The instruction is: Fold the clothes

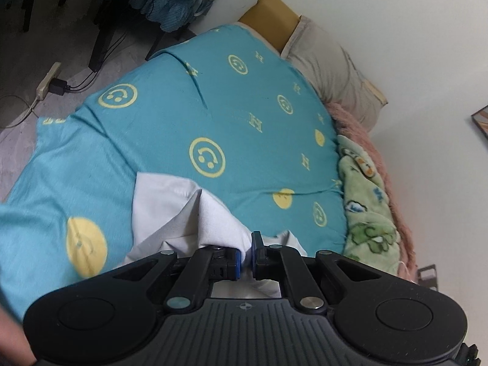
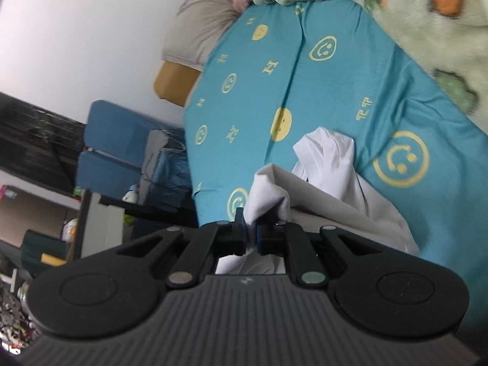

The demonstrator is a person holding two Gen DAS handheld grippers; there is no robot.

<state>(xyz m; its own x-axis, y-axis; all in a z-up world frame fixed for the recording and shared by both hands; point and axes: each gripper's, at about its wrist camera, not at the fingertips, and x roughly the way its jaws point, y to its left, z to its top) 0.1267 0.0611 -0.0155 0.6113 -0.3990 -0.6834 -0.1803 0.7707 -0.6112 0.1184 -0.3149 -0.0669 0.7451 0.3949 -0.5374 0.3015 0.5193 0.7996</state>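
Left wrist view: white garment (image 1: 170,210), creased and bunched, lies on the bed's teal smiley-print sheet (image 1: 170,116); left hand-held gripper (image 1: 247,251) pinches its fabric. Right hand-held gripper (image 2: 250,235) pinches another fold.

A: What does the left gripper (image 1: 247,251) look like?

B: It is black, with two thick arms on each side. Round silver screws sit on the arms, and blue pads line the fingertips (image 1: 236,254). The grey body has ridges and a tiny cross mark at 12 o'clock.

A: And the right gripper (image 2: 250,238)?

B: The same. Black arms, silver screws, blue pads, a ridged grey body, and a big round black disc at 3 and 9 o'clock.
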